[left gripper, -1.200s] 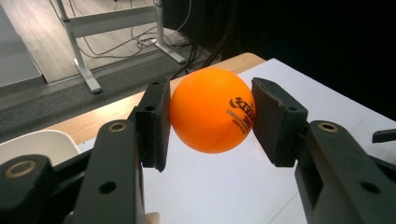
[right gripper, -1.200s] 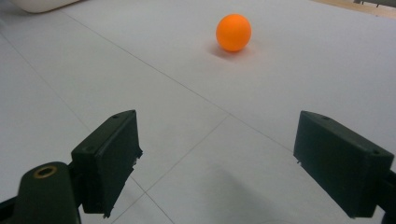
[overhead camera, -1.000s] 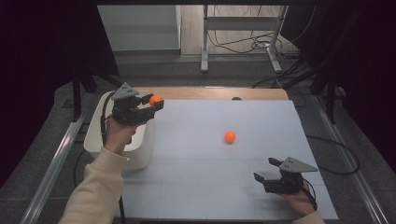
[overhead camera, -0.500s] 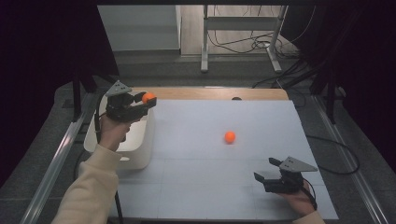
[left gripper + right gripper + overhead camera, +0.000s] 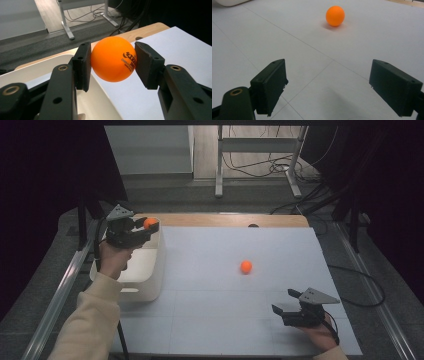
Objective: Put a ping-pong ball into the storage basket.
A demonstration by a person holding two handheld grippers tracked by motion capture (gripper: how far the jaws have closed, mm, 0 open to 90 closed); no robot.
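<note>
An orange ball (image 5: 113, 58) with dark print sits pinched between the pads of my left gripper (image 5: 112, 63). In the high view that left gripper (image 5: 149, 226) hovers with its ball (image 5: 150, 222) over the far right corner of a white bin (image 5: 150, 280) at the table's left. A second orange ball (image 5: 246, 266) lies loose on the white table top (image 5: 210, 320), right of centre. My right gripper (image 5: 283, 301) rests low near the front right, open, nothing between its jaws. Seen from the right gripper (image 5: 335, 87), that loose ball (image 5: 335, 15) lies ahead, well beyond the fingertips.
The bin's pale rim (image 5: 37, 65) curves just below and behind the held ball. A wooden strip (image 5: 230, 220) runs along the table's far edge, with metal rails at both sides. Table legs and cables lie on the floor beyond.
My left gripper has carried the orange ball leftward, from the bin's right edge to above the bin's far corner. The right gripper and the loose ball have stayed put.
</note>
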